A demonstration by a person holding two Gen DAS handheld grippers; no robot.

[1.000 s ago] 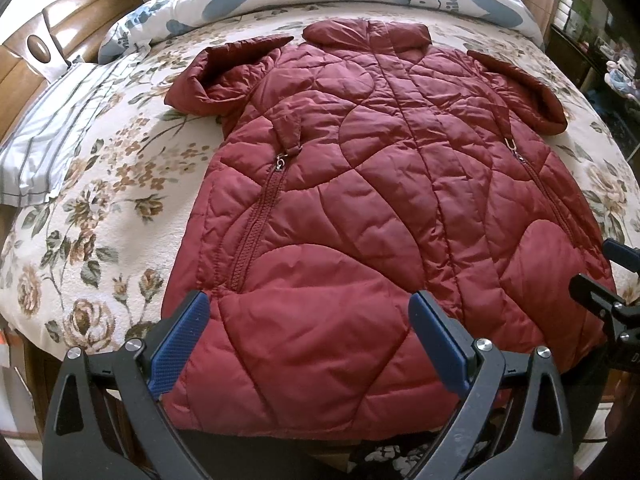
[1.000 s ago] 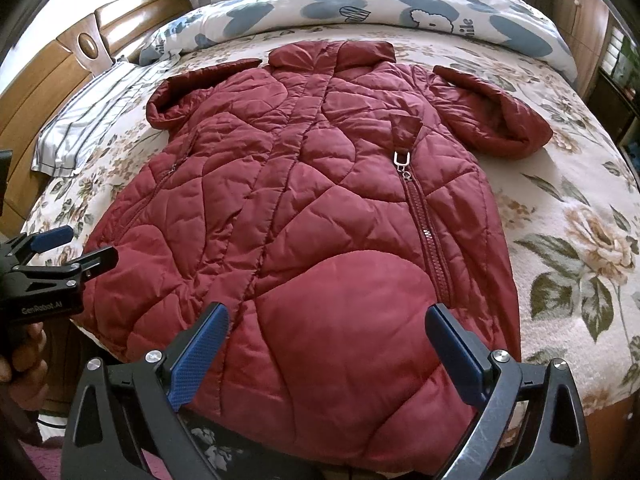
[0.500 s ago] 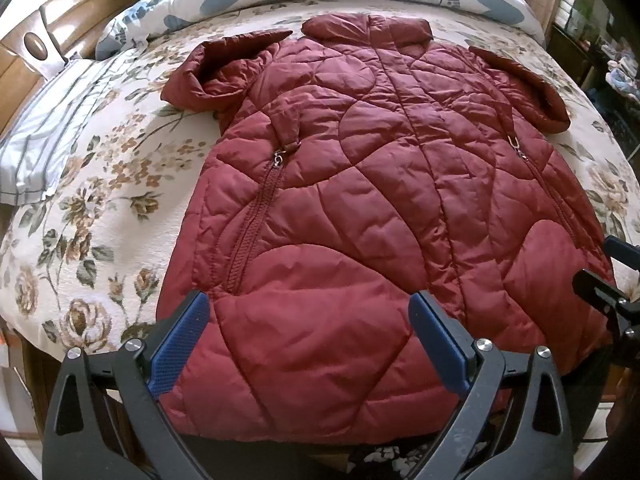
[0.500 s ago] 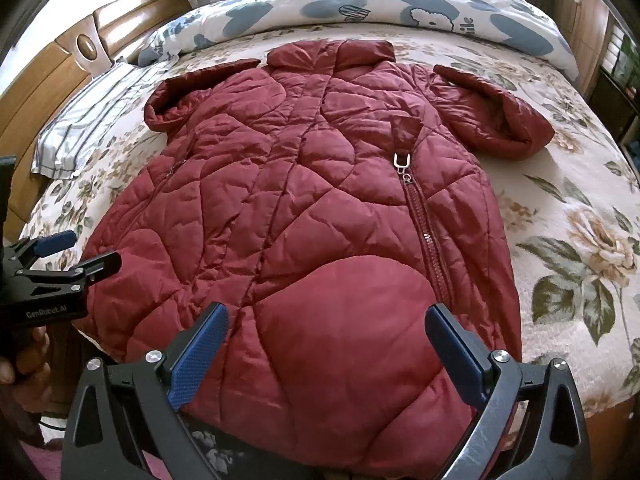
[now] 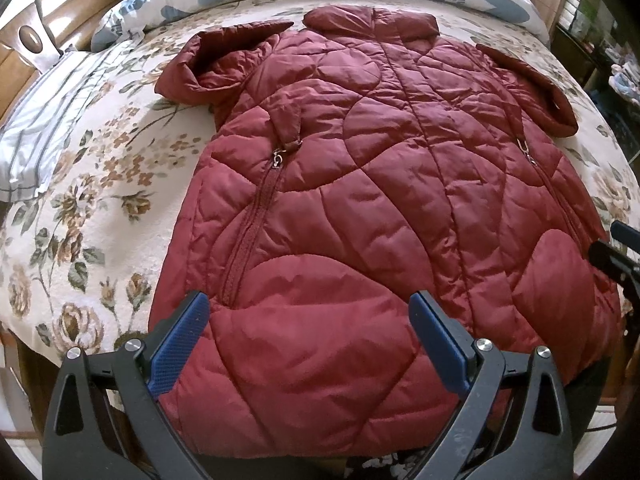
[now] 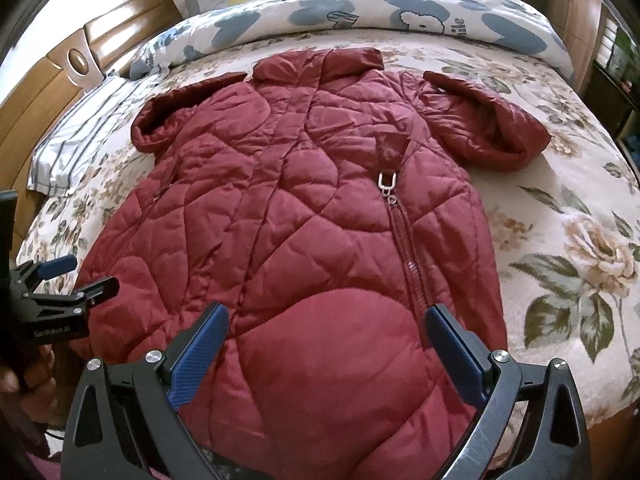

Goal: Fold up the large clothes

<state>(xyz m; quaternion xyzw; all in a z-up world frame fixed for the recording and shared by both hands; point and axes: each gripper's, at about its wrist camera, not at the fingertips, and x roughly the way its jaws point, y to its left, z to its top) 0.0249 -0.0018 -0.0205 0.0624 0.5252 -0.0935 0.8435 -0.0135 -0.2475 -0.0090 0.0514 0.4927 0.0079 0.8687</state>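
Wooden headboard (image 6: 80, 60) and a rolled blue-patterned quilt (image 6: 400, 12) border the floral-covered bed (image 6: 580, 248). Spread flat across it, hem at the near edge, lies the dark red quilted puffer coat (image 5: 380, 200), sleeves tucked but body unfolded. Left tool (image 5: 308, 344) and right tool (image 6: 326, 354) gape wide, holding nothing.

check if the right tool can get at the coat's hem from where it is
Probably yes: the right tool is open right over the red coat's hem at the bed edge, with nothing between.
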